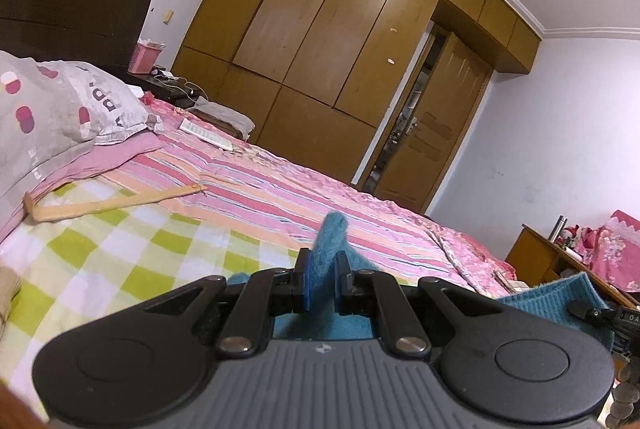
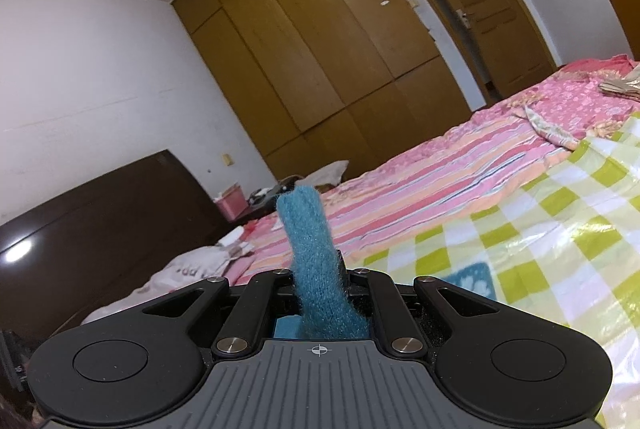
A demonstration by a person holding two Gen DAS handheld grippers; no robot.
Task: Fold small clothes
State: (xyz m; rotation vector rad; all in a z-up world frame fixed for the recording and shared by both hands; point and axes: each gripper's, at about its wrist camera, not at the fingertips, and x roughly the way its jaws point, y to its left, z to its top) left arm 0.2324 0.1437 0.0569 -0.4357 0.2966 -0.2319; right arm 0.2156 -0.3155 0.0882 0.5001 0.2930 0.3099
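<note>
We have the teal knit garment (image 1: 326, 241) pinched in both grippers, lifted above the bed (image 1: 132, 225): the left gripper (image 1: 323, 283) and the right gripper (image 2: 320, 269) each have their fingers closed on a bunched edge. It looks light, soft and floppy (a fuzzy knit, unlikely to slip), best held at corners. Below lies a green-checked sheet (image 2: 560, 241); a wooden wardrobe (image 1: 320, 29) fills the far wall.

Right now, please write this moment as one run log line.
left gripper: shut on teal knit garment | right gripper: shut on teal knit garment | garment: lifted above checked sheet | fold: not yet done
</note>
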